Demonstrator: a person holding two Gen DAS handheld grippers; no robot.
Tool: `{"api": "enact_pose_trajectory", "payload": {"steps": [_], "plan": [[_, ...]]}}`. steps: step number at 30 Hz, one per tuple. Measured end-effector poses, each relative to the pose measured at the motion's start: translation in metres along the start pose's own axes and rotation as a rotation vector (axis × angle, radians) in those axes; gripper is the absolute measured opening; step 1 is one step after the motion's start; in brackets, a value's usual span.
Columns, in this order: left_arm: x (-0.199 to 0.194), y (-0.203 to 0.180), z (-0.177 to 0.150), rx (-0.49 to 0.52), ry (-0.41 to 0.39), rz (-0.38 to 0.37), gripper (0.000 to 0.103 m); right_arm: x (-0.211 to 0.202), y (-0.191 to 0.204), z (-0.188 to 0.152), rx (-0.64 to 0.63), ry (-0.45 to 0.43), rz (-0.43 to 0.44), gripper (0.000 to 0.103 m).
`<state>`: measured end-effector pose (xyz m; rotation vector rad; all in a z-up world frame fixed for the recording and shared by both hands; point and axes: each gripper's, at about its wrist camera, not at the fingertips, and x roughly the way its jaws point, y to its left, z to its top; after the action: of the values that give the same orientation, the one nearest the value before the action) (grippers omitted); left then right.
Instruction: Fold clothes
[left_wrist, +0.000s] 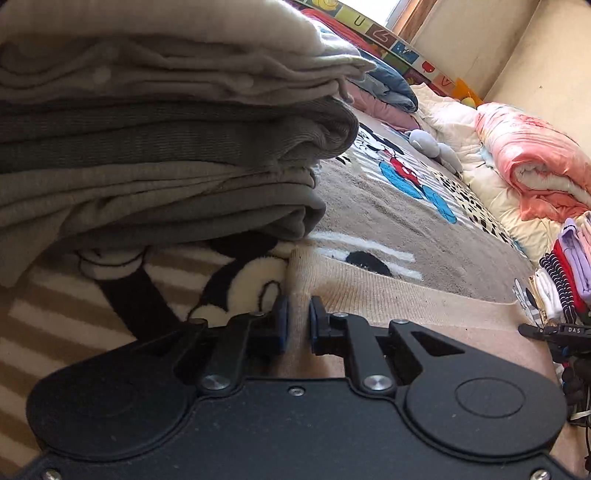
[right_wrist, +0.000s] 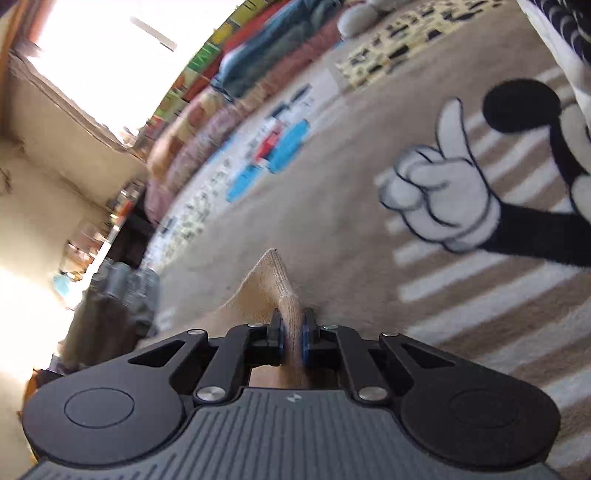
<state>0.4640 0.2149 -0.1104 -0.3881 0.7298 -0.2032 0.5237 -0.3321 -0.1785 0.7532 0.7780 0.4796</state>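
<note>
Both claws, left (left_wrist: 298, 321) and right (right_wrist: 293, 330), pinch the beige knit garment (left_wrist: 388, 295) on the cartoon-mouse blanket (left_wrist: 369, 206), beside folded grey clothes (left_wrist: 166, 147).

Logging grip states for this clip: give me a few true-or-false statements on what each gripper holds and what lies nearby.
1. The left gripper is shut on the beige knit garment. True.
2. The right gripper is open and holds nothing. False: it pinches a fold of beige knit cloth.
3. A stack of folded grey clothes sits beside the left gripper. True.
4. The clothes lie on a bare wooden table. False: they lie on a cartoon-mouse blanket.
</note>
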Motion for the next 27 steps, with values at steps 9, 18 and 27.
{"api": "enact_pose_trajectory", "payload": {"steps": [9, 18, 27], "plan": [[-0.012, -0.009, 0.008, 0.047, -0.002, 0.081, 0.035, 0.008, 0.004, -0.001, -0.056, 0.02, -0.084, 0.011], [-0.071, -0.066, -0.023, 0.232, -0.052, -0.015, 0.035, -0.037, 0.085, -0.014, -0.418, -0.091, -0.16, 0.041], [-0.043, -0.078, -0.049, 0.314, 0.041, 0.084, 0.042, 0.009, 0.069, -0.038, -0.43, 0.04, -0.284, 0.024]]}}
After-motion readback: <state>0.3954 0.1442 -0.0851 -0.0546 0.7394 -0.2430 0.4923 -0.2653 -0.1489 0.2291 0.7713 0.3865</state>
